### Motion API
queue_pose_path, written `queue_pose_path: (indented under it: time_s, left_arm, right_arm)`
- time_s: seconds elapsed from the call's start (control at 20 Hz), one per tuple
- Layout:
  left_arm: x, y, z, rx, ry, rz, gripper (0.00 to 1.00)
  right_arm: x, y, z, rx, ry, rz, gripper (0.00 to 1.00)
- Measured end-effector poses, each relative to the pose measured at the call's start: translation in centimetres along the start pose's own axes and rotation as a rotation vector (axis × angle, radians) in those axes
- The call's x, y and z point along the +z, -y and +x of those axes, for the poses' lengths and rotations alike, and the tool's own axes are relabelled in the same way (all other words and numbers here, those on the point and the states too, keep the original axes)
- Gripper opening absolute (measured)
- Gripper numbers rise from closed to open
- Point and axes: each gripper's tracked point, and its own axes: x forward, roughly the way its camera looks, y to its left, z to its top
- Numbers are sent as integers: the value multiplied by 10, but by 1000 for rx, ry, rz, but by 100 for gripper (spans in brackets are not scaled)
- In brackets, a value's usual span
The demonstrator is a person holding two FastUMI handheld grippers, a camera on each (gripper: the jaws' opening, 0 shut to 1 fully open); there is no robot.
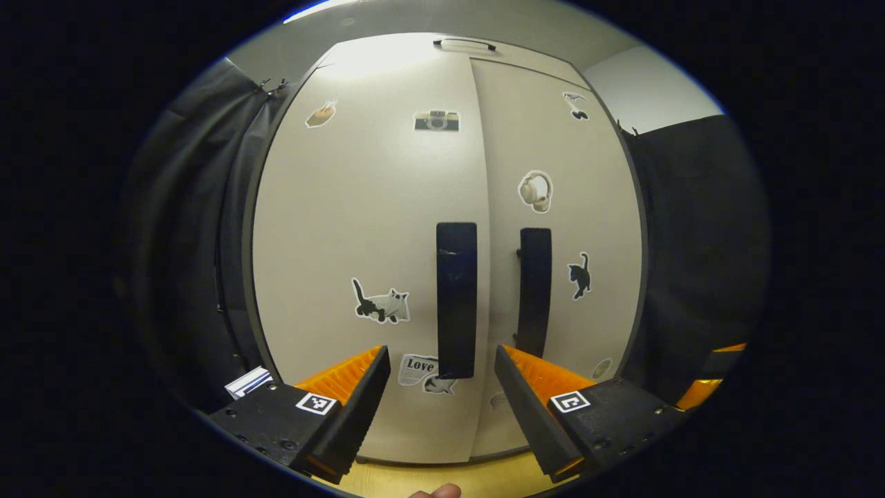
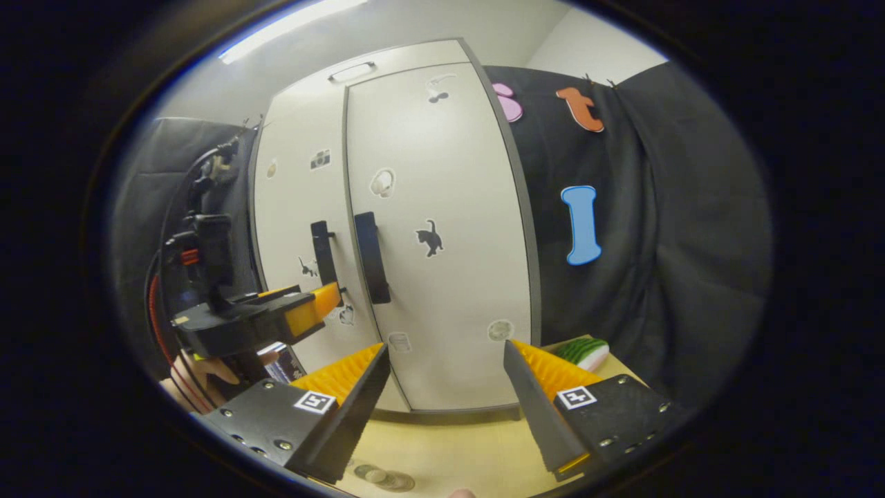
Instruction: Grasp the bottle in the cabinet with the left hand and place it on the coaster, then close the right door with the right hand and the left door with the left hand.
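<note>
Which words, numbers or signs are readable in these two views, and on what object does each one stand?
"Love": on a sticker low on the left door.
Smaller print on that same sticker: too small to read.
Round sticker low on the right door: blurred, unreadable.
The other stickers on both doors are pictures without words.

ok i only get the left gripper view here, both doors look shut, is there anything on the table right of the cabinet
observer: yes, a green and white striped thing lies on the table by the cabinet, at its right corner.
operator: and nearer us
observer: a round glassy thing lies flat near the table's front edge.
operator: right fingers open
observer: yes, the right gripper has its fingers wide apart, with nothing between them.
</note>
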Motion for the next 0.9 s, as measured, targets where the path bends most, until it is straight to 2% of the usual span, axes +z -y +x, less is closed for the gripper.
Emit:
queue_pose_path:
  time_s: [0.55,0.9]
  left_arm:
    - [30,-19,-110,43,36,-47,96]
    - [29,-36,-153,70,45,-54,94]
  right_arm:
    - [37,-19,-14,-24,53,-65,100]
    - [43,-28,-27,-42,72,-84,100]
